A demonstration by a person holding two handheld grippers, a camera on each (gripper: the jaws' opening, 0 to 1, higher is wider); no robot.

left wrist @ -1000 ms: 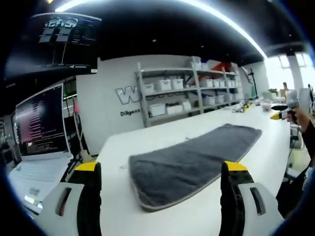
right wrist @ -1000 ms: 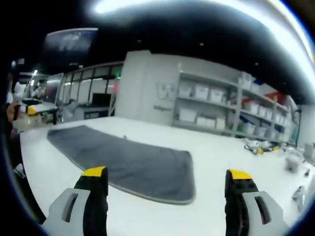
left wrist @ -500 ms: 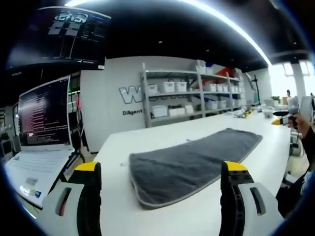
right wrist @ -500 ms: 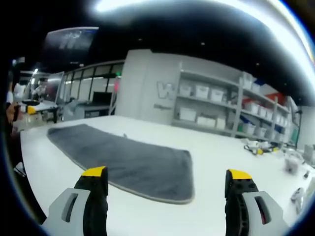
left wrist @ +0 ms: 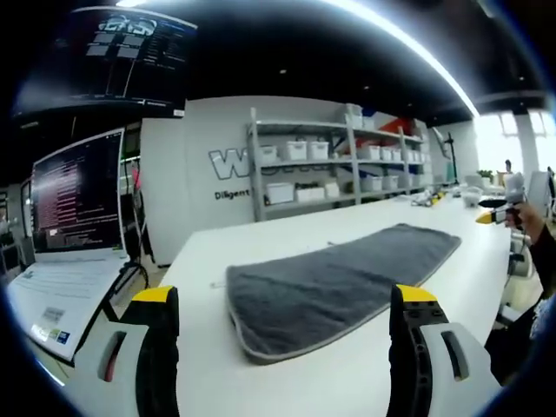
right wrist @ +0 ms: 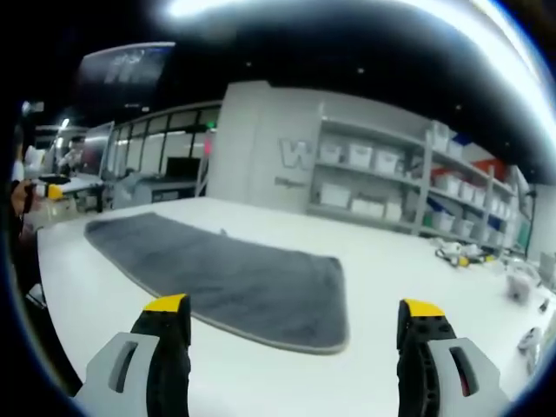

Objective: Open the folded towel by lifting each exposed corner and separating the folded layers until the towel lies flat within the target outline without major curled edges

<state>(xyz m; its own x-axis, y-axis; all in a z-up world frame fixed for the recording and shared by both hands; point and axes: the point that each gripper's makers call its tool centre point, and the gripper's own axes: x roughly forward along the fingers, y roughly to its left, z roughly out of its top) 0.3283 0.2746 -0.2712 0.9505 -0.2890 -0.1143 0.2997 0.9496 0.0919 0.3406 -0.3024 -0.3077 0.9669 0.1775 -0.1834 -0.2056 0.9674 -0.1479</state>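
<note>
A long gray towel [left wrist: 340, 278] lies flat on a white table [left wrist: 261, 252], with its long axis running from one gripper toward the other. In the left gripper view its near short end sits just ahead of the jaws and the cloth stretches away to the right and back, toward the far table edge. In the right gripper view the same towel [right wrist: 221, 276] has its rounded near end ahead of the jaws, and its length runs off to the left across the table [right wrist: 391, 269]. A pale hem edges the cloth on the near sides. The left gripper [left wrist: 282, 304] hangs above the table with its yellow-tipped jaws spread wide and nothing between them; the right gripper [right wrist: 295, 311] is likewise spread wide and holds nothing. Neither touches the towel. Behind the table stands a metal shelf rack [left wrist: 334, 169] carrying rows of white bins [left wrist: 295, 150]; what is in them cannot be made out. The same rack [right wrist: 391, 195] shows in the right gripper view. A laptop [left wrist: 74, 226] with a lit screen stands to the left, and a monitor [left wrist: 113, 52] hangs above it.
</note>
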